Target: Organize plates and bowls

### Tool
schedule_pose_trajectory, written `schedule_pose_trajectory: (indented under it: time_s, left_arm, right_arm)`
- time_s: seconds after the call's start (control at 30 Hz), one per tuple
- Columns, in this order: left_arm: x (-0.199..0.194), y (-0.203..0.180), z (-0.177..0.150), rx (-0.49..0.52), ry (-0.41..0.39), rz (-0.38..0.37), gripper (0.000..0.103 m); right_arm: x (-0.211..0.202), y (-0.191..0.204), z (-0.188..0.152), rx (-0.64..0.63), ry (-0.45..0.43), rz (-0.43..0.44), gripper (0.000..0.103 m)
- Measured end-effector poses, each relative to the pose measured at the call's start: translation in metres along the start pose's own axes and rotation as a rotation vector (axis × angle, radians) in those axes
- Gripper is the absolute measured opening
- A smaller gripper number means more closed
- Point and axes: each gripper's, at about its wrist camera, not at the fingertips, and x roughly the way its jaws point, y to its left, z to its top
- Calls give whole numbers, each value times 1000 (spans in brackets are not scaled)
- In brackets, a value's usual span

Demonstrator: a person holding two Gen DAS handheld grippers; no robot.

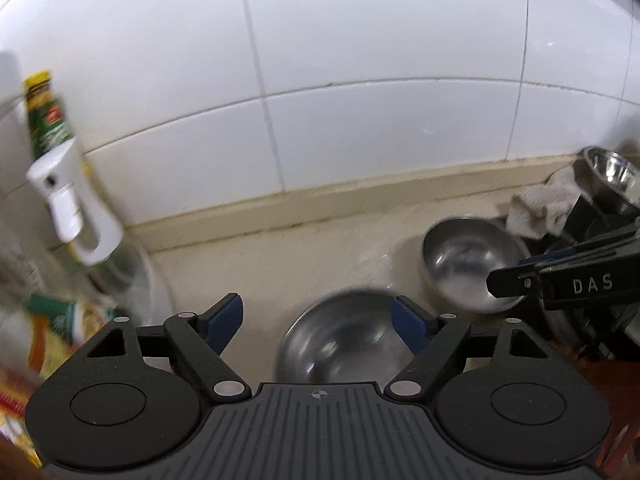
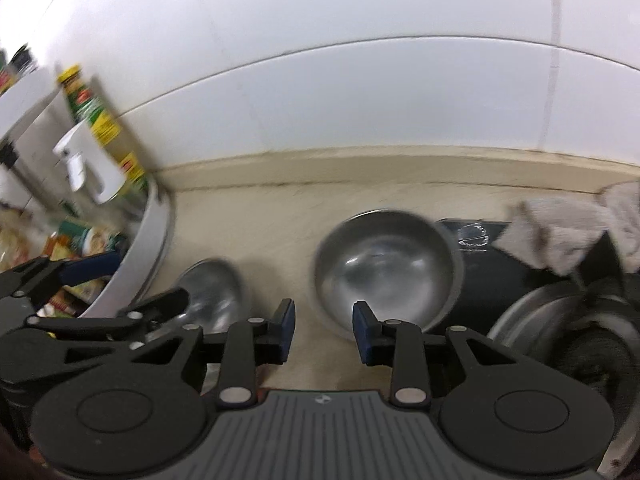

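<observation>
White tiled wall (image 1: 360, 60) behind, cream tabletop (image 1: 320, 240) below it. No plates clearly made out; a rim of grey metal at the right edge of the right wrist view may be one, too blurred to say.

Left side: white curved tray (image 2: 154, 240) crowded with packets, a green-labelled bottle (image 1: 46, 116) and a white spray bottle (image 1: 76, 208). Far right: dark block (image 2: 476, 264) against the second bowl, grey rag (image 2: 560, 236) draped over it.

Task's things: two steel bowls, both upright and empty, standing apart on the tabletop. First bowl (image 1: 340, 336) sits just below the left tongs; second bowl (image 1: 468, 256) sits further right, nearer the wall, and fills the middle of the right wrist view. A third steel vessel (image 1: 612, 176) at the far right edge, partly cut off.

Left tongs (image 1: 320, 320): spread wide, nothing between the blue pads; the right pad overlaps the first bowl's rim in view, but no pinch. Right tongs (image 2: 324, 330): parted a modest gap, nothing in them, bare tabletop between the pads, second bowl just beyond.

Judgement: both bowls stand loose, neither held, nesting not yet done. To do this well, take one bowl by the rim wall, one pad inside and one outside, squarely seated since polished steel is likely to slip. Carry level, centre over the other bowl, lower fully before spreading the pads. Keep the two tongs from crossing; they work close together here.
</observation>
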Motion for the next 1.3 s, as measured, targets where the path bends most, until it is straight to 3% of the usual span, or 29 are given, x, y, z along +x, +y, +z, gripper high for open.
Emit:
schedule_pose_trajectory:
  time_s: [0.23,0.67,0.77,0.9,1.07,1.3]
  left_arm:
    - [32,-31,29,36,20,-79,87]
    - [99,-60,33,104,126,-137,84]
    - [107,-61,35,104,139,-147,79]
    - [118,-66,32,128,179,-164,65]
    - [129,-71,26,133,237,-207,50]
    - [129,-75,26,135,236,-217,45]
  right_arm:
    - [3,-42,13,62,-11,-70,28]
    - [38,-74,11,133,59,-67,29]
    - [45,-76,8,140,75,-67,29]
    - [54,-74,5,118,100,-54,29]
    - [62,-75,3,127,102,-26,20]
    - [63,-79,5,146,94,-15,17]
